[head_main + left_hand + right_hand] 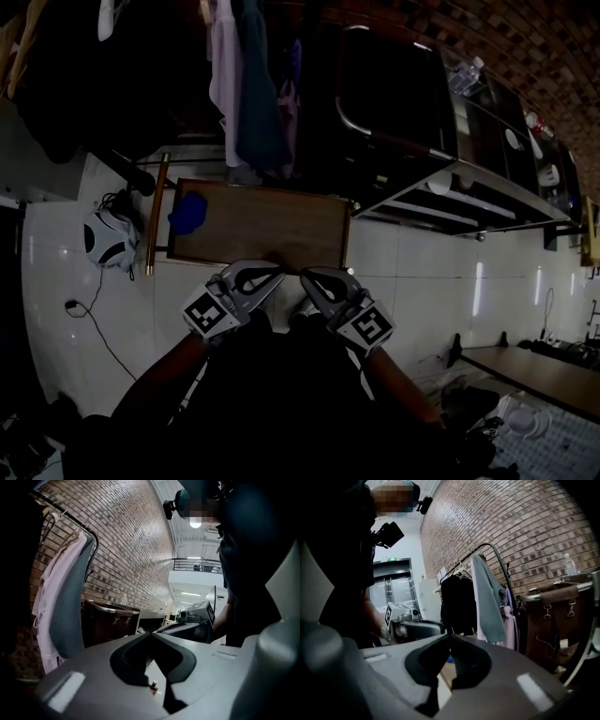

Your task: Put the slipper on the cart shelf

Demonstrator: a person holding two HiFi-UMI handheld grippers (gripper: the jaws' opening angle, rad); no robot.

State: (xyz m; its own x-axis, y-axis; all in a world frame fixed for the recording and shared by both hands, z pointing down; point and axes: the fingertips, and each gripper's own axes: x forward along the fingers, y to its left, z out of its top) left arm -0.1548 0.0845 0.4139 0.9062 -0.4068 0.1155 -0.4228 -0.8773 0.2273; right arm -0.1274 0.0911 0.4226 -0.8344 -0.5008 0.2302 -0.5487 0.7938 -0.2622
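My left gripper (274, 273) and right gripper (307, 274) are both closed on nothing; the blue slipper (187, 211) sits at the wooden shelf (272, 225) edge, where I judge a careless brush could knock it off

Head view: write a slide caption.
Left gripper and right gripper, both shut, beside a cart shelf bearing a blue slipper.

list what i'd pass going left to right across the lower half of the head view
white and black thing on the floor → blue slipper → left hand-held gripper → right hand-held gripper → wooden table at the far right
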